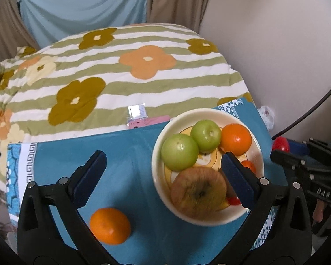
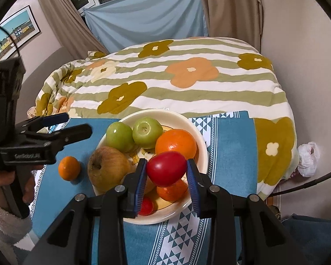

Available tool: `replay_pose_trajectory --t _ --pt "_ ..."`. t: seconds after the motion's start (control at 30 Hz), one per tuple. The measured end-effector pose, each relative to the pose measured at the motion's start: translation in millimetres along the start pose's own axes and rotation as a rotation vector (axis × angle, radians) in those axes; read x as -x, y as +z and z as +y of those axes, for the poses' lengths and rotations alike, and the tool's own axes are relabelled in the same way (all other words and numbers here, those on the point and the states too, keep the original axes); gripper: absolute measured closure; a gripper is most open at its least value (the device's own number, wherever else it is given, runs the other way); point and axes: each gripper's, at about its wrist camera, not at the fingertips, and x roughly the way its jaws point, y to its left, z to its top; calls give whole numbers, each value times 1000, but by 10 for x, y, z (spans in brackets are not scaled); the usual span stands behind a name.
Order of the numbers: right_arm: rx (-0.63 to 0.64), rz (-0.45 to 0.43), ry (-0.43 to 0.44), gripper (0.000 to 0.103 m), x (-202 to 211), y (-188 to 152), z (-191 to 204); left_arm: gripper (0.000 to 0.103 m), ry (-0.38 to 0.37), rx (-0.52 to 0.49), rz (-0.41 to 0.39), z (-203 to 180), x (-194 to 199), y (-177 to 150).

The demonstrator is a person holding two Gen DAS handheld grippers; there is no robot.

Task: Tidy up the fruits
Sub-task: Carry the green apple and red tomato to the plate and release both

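Carrying a red tomato [image 2: 166, 169] over the bowl [image 2: 200, 137], the right hand-held gripper [image 2: 167, 185] has its two blue pads pressed on either side of the fruit, which hangs above the oranges and other fruit already lying in the dish. The step in hand looks like the drop-off of this piece: the tomato sits over the near half of the bowl, above a smaller orange [image 2: 172, 191] and just beside the larger orange [image 2: 176, 143]. The bowl rests on a blue cloth [image 1: 125, 161] spread over the bed, and also holds two green apples [image 1: 179, 151] and a brownish apple [image 1: 198, 191]. The left hand-held gripper [image 1: 163, 176] hovers with its fingers spread wide and nothing between them, one finger over the bowl's rim, the other over bare cloth. One loose orange [image 1: 110, 225] lies on the cloth outside the bowl, near that gripper. The next move probably calls for lowering the tomato into a gap among the fruit before the pads part, since a release from above could let it roll off the rounded pile; the stray orange is likely the left side's job afterward.
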Motion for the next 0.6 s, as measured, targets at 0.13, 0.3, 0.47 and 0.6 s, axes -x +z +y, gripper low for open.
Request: replay_pose_trajectory --t 0.13,0.3,0.47,0.6 --pt "14 -3 7 70 7 48 42 0 12 -3 0 29 119 -69" --pt "37 -1 32 70 -59 119 122 0 35 -10 4 34 221 -151" --pt "61 20 66 70 -232 160 204 0 52 6 12 101 281 -221" --pt "68 41 89 70 -406 163 263 0 88 12 32 186 300 -322"
